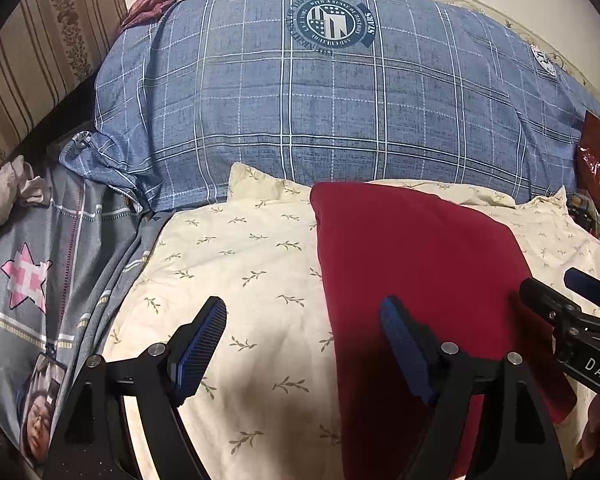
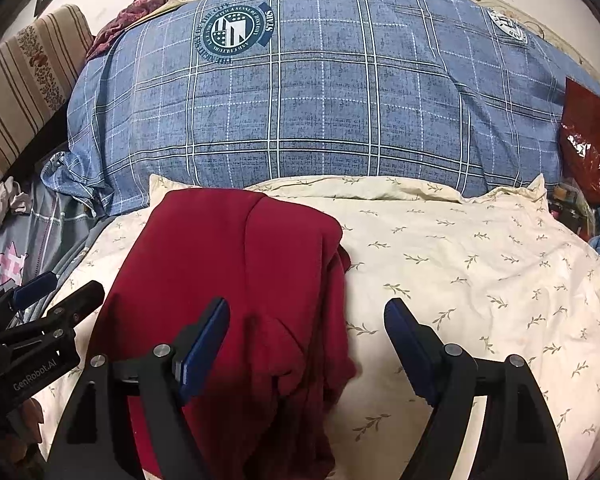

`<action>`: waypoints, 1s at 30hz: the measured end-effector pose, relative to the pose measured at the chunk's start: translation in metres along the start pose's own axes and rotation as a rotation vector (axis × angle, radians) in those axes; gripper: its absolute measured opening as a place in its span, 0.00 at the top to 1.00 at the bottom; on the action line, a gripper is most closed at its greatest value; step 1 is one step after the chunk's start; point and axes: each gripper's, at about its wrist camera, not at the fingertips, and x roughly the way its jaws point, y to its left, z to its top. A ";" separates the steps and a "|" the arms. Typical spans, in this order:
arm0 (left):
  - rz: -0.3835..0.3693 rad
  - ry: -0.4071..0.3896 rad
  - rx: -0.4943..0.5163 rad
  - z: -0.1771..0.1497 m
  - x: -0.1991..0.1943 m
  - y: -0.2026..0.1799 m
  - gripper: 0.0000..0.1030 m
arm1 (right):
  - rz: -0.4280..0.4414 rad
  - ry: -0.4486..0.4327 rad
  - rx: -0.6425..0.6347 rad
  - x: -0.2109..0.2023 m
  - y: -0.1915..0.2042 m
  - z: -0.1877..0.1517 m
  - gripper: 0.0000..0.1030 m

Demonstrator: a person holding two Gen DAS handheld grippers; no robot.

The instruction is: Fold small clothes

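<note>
1. The bed carries a big blue plaid pillow point(image 1: 320, 100) at the back and, in front of it, a cream leaf-print pillow point(image 1: 240, 280) that serves as the working surface. That surface looks soft and springy, so anything pressed into it will likely sink rather than sit firm.

2. The dark red garment point(image 2: 228, 280) lies on the cream pillow, roughly folded into a long panel. Its left side is smooth, while its right edge point(image 2: 340, 264) is bunched in loose pleats.

3. It looks like a light, limp knit: no stiffness, not fragile, slightly clingy rather than slippery. It should drape and sag when lifted, so a single pinch would let it unfold.

4. The best hold is probably two pinches on the near corners or along the doubled edge, catching all layers together.

5. The left tool point(image 1: 300, 332) hangs released over the garment's left border, grasping nothing.

6. The right tool point(image 2: 306, 340) is likewise spread wide and empty, straddling the bunched right edge.
</note>
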 end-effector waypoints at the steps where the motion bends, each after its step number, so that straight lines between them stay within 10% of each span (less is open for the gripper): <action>1: 0.002 -0.002 0.001 0.000 0.000 0.000 0.24 | 0.000 0.001 -0.001 0.000 0.000 0.000 0.21; 30: 0.011 0.000 0.004 0.001 0.000 0.000 0.24 | -0.004 0.012 0.000 0.001 0.004 -0.004 0.21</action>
